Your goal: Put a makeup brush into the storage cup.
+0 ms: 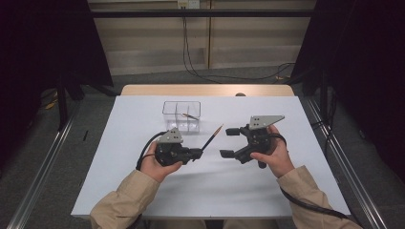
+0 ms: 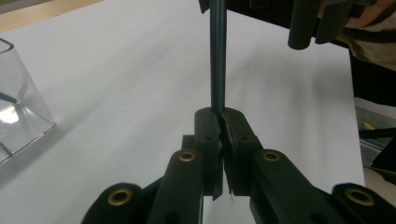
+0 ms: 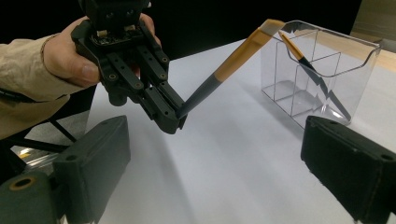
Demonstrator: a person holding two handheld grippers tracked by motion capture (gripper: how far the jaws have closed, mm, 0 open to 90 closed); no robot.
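My left gripper (image 1: 198,153) is shut on the dark lower end of a slim pen (image 1: 212,137), whose orange upper half points up and away toward the clear box (image 1: 168,110). In the left gripper view the dark shaft (image 2: 218,56) rises straight from the closed tips (image 2: 222,116). My right gripper (image 1: 227,142) faces it from the right, open, with nothing between its jaws. In the right gripper view the left gripper (image 3: 170,116) holds the pen (image 3: 224,74) out in front of the open right gripper (image 3: 217,140). A second pen (image 3: 299,53) leans inside the box (image 3: 359,56).
The clear box has several compartments and stands at the back of the white table top (image 1: 143,191), just beyond the left gripper. Its corner (image 2: 18,102) is at the left in the left gripper view. Cables trail from both grippers toward the near table edge.
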